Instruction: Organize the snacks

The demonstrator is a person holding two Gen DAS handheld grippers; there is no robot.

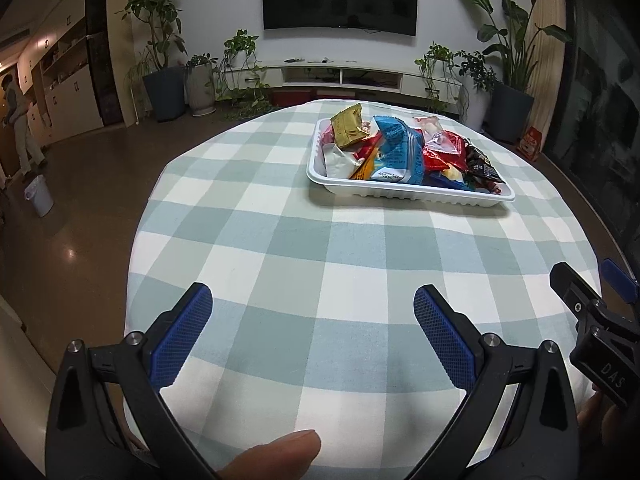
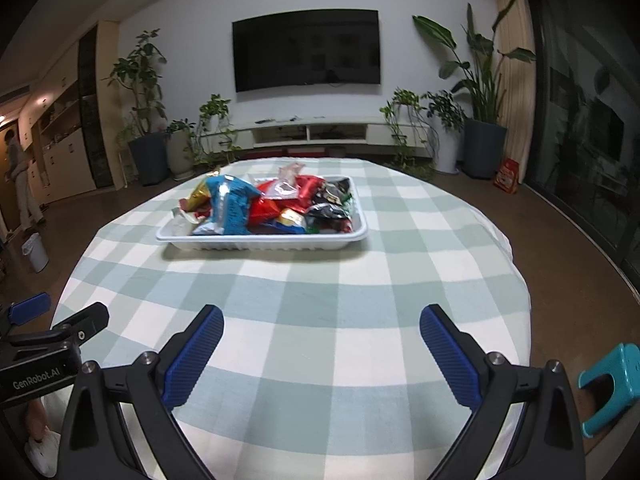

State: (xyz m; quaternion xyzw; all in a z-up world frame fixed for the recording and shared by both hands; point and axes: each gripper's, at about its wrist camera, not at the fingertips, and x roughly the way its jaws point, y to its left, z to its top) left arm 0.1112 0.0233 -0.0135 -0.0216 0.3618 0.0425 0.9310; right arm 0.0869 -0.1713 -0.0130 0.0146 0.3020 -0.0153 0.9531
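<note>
A white plastic tray (image 1: 404, 192) (image 2: 260, 243) sits on the far part of the checked tablecloth (image 1: 320, 264) (image 2: 320, 300). It holds several snack packets piled together: a blue bag (image 1: 394, 152) (image 2: 230, 204), a gold packet (image 1: 350, 126), red packets (image 1: 444, 152) (image 2: 306, 192) and dark ones (image 2: 334, 210). My left gripper (image 1: 313, 304) is open and empty over the near cloth, well short of the tray. My right gripper (image 2: 321, 322) is open and empty too, near the table's front edge. Each gripper shows at the edge of the other's view.
The round table drops off at left and right. A teal stool (image 2: 612, 380) stands on the floor at the right. A white bin (image 1: 39, 195) and a standing person (image 1: 20, 128) are far left. Potted plants, a TV and a low cabinet line the back wall.
</note>
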